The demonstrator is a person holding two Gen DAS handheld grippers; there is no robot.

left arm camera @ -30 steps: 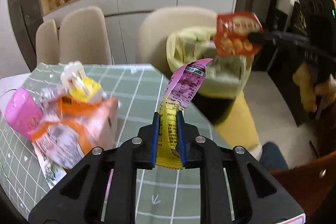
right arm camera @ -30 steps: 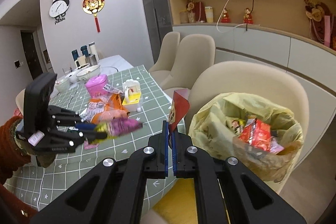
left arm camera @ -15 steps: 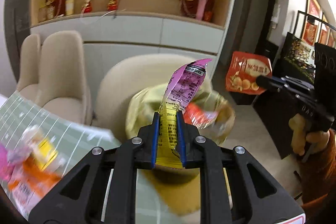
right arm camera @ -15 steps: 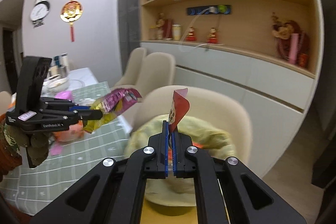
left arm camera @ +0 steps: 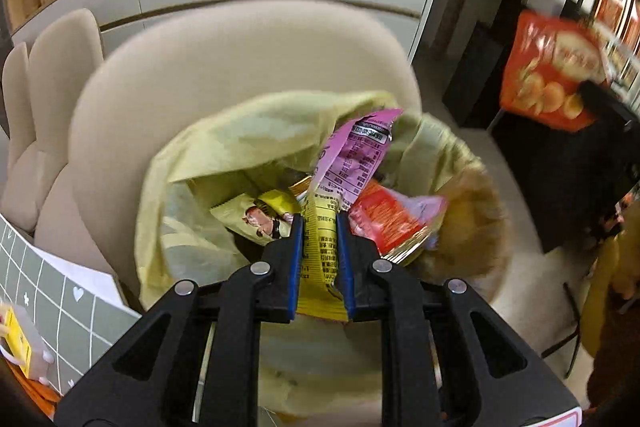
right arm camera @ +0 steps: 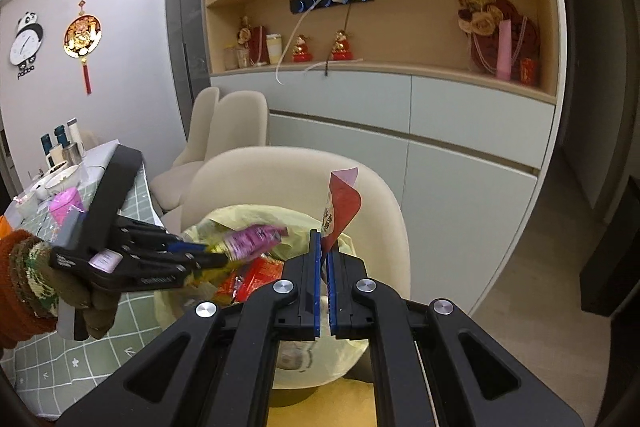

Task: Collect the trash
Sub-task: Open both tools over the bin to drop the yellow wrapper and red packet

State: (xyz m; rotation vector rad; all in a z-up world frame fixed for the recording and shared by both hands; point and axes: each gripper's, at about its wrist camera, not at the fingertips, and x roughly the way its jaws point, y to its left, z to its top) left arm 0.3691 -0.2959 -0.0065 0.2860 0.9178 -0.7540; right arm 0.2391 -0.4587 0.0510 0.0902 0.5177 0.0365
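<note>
My left gripper is shut on a pink and yellow snack wrapper and holds it over the mouth of a bin lined with a yellow bag. Several wrappers lie inside the bin, among them a red packet. The right wrist view shows the same left gripper with that pink and yellow wrapper above the yellow bag. My right gripper is shut on a red snack packet beside the bin. The red packet appears at the upper right in the left wrist view.
A cream chair stands right behind the bin, with more cream chairs further back. The green checked table holds wrappers, bowls and bottles on the left. White cabinets and wooden shelves fill the back wall.
My left gripper has swung from the table to above the bin with its wrapper. My right gripper with the red packet has turned further right, away from the table.
</note>
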